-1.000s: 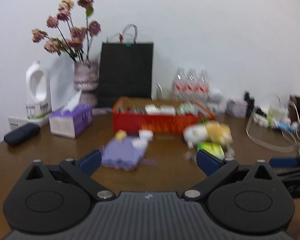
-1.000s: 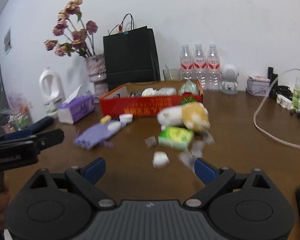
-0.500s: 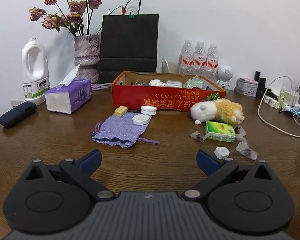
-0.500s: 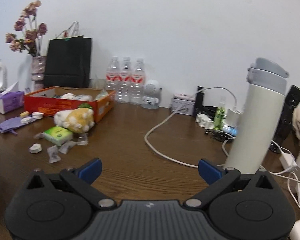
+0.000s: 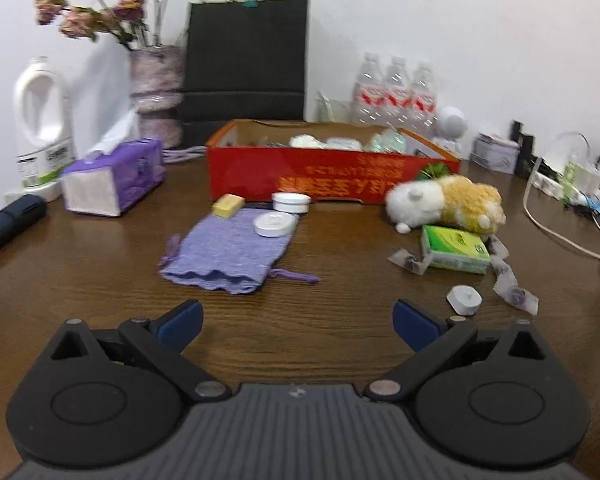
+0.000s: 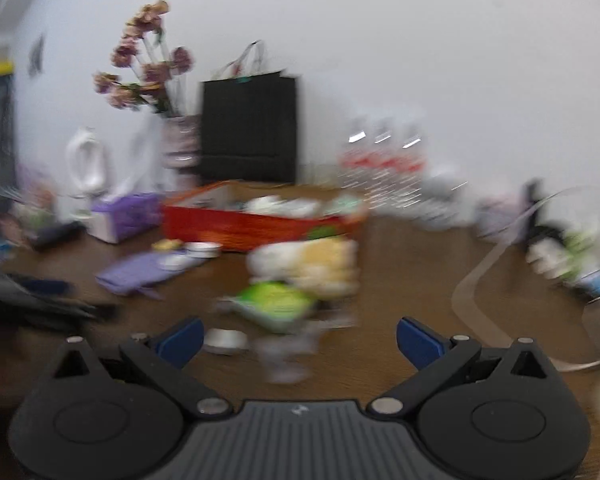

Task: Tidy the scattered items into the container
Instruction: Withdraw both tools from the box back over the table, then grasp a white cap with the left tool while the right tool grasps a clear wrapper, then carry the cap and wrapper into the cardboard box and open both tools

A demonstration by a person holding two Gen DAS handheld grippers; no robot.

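A red cardboard box (image 5: 332, 178) holding several items stands mid-table, also in the blurred right wrist view (image 6: 256, 222). In front of it lie a purple drawstring pouch (image 5: 228, 254), a yellow block (image 5: 229, 205), two white round tins (image 5: 276, 224), a white-and-orange plush toy (image 5: 446, 204), a green packet (image 5: 454, 249), a small white cap (image 5: 464, 300) and clear wrappers (image 5: 510, 284). My left gripper (image 5: 298, 322) is open and empty, short of the pouch. My right gripper (image 6: 300, 338) is open and empty, near the green packet (image 6: 276, 300) and a white cap (image 6: 225, 341).
A purple tissue box (image 5: 114, 178), white jug (image 5: 42, 140), flower vase (image 5: 156, 92) and black paper bag (image 5: 246, 56) stand at the back left. Water bottles (image 5: 396, 92), a white cable (image 5: 560, 232) and chargers sit at the right. A dark case (image 5: 10, 222) lies far left.
The right wrist view has swung left, from the thermos and cables back to the box and scattered items, with motion blur. The left gripper has moved slightly closer to the items. Both grippers stay open.
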